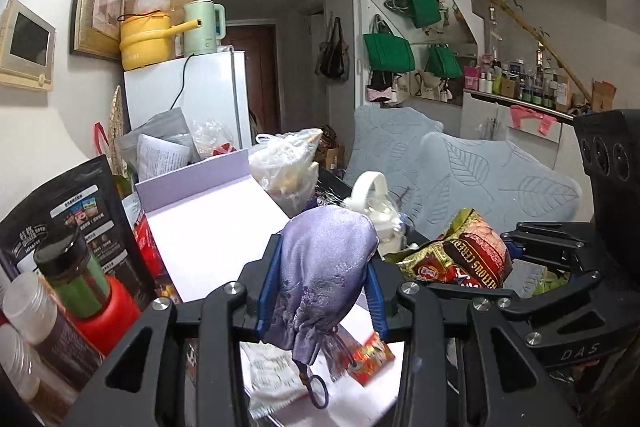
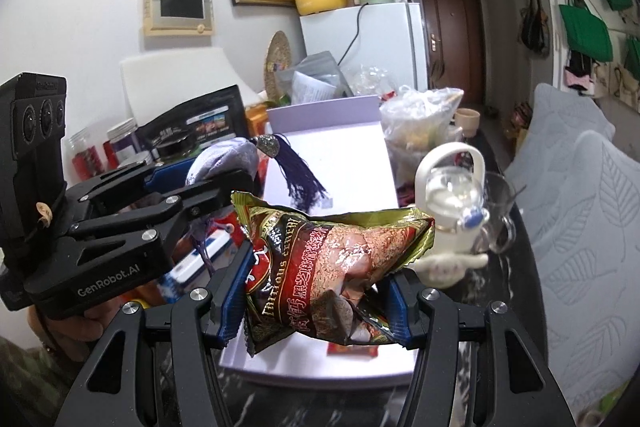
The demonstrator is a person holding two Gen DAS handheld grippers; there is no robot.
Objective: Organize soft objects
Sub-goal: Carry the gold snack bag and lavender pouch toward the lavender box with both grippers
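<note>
Above the open lilac box [image 1: 192, 183] | left gripper [image 1: 320, 291] clenched on lavender satin drawstring pouch [image 1: 320, 267] | right gripper [image 2: 316, 299] grasping crinkly foil cereal packet [image 2: 332, 259] — both carried clear of clutter, likely for boxing

Two grippers [image 1: 320, 283] [image 2: 316, 291]; one lilac pouch [image 1: 320, 267]; one cereal packet [image 2: 336, 267]; three green bags [image 1: 388, 51], upper right.

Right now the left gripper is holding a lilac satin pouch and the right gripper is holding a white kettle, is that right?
Not quite. The left gripper does hold the lilac satin pouch, but the right gripper holds a cereal packet, as the right wrist view shows. The white kettle stands behind it.
</note>
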